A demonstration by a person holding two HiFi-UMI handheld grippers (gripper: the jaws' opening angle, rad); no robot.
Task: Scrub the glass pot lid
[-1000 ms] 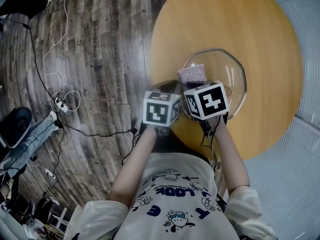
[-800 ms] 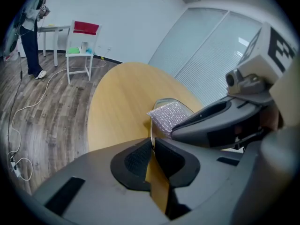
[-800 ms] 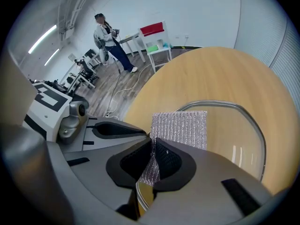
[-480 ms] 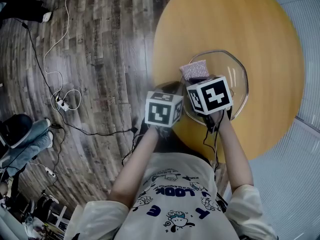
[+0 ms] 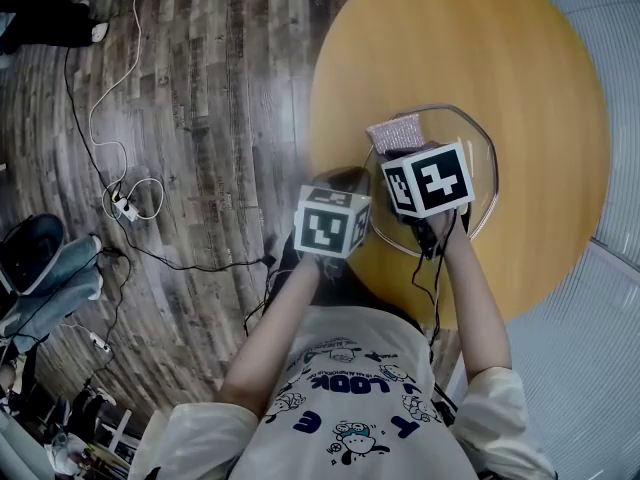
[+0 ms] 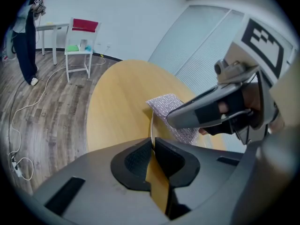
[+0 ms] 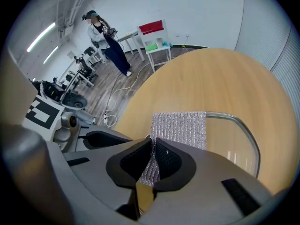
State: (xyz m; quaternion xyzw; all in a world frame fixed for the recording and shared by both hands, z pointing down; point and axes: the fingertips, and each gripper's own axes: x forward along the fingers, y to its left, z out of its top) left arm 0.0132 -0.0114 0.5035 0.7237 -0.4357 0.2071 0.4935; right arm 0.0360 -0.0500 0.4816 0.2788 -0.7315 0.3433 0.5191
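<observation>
**A:** Where are we standing with the scrubbing?

**B:** We are judging it as under way. Our left gripper (image 6: 152, 143) is clenching the rim of the glass pot lid (image 5: 470, 163), the thin edge running straight between its pads. Our right gripper (image 7: 152, 146) is pinching a silvery mesh scouring cloth (image 7: 180, 125) by its near end.

**A:** And where are we finding the lid?

**B:** It is sitting over the near side of the round wooden table (image 5: 520, 48), just ahead of both grippers (whether its far edge is resting on the wood or hanging above it, we are not able to tell). The cloth is lying across the lid's left part, its free end reaching the far-left rim.

**A:** Is the cloth touching the glass?

**B:** We are reading it as laid against the glass, though the clear glass is giving us little to go on.

**A:** So what is the next move asking of us?

**B:** We are thinking it is asking the left gripper to be holding the rim hard so the lid is not swivelling, while the right one is drawing the cloth across the glass with light pressure. The two grippers are working close beside each other, so we are watching that the right jaws are not knocking the left ones, and that the cloth is not slipping out of its narrow pinch
</observation>
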